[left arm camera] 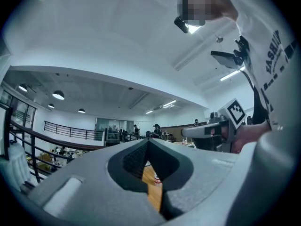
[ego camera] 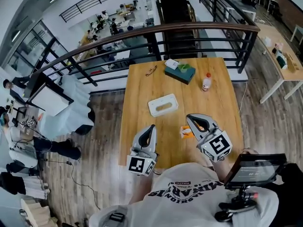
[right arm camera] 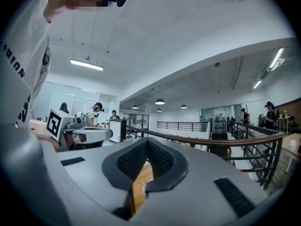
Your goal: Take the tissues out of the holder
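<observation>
In the head view a white oblong tissue holder (ego camera: 154, 107) with a tan opening on top lies in the middle of the wooden table (ego camera: 142, 86). My left gripper (ego camera: 152, 126) hovers over the table's near left part, shut with nothing in it, short of the holder. My right gripper (ego camera: 190, 117) is at the near right, also shut and empty, beside a small orange and white packet (ego camera: 185, 132). The left gripper view shows its jaws (left arm camera: 147, 143) closed and pointing level across the room. The right gripper view shows the same for its own (right arm camera: 148, 143).
A dark green box (ego camera: 181, 73) with a white pack on it stands at the table's far end, a small bottle with a red cap (ego camera: 206, 82) to its right, and a pair of glasses (ego camera: 151, 70) to its left. A railing (ego camera: 142, 32) runs behind the table.
</observation>
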Demonstrator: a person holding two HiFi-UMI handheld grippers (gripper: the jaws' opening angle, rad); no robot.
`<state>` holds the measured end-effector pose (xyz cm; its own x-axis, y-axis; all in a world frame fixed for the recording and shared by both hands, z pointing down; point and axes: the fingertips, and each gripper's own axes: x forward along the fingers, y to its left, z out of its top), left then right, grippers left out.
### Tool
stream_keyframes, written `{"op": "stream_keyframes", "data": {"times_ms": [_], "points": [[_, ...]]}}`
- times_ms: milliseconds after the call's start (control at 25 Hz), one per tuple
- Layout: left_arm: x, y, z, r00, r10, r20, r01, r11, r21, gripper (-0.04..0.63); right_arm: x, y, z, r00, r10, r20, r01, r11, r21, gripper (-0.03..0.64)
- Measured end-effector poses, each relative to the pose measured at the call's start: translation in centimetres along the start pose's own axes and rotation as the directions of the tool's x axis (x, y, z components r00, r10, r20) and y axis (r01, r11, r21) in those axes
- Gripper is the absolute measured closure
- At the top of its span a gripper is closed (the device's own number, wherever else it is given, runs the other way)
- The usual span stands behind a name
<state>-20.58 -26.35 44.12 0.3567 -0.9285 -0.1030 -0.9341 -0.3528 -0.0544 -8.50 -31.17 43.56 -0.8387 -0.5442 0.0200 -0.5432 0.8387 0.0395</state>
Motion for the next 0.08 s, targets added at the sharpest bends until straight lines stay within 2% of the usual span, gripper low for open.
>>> {"op": "stream_keyframes", "data": {"times_ms": [80], "points": [[0.06,-0.04,-0.71,1.000,0.002,-0.016,-0.002,1.000,-0.013,0.592,-0.16,-0.33,-0.30,1.000,-0.008,-0.005,0.008,1.000,0.000,0.611]]}}
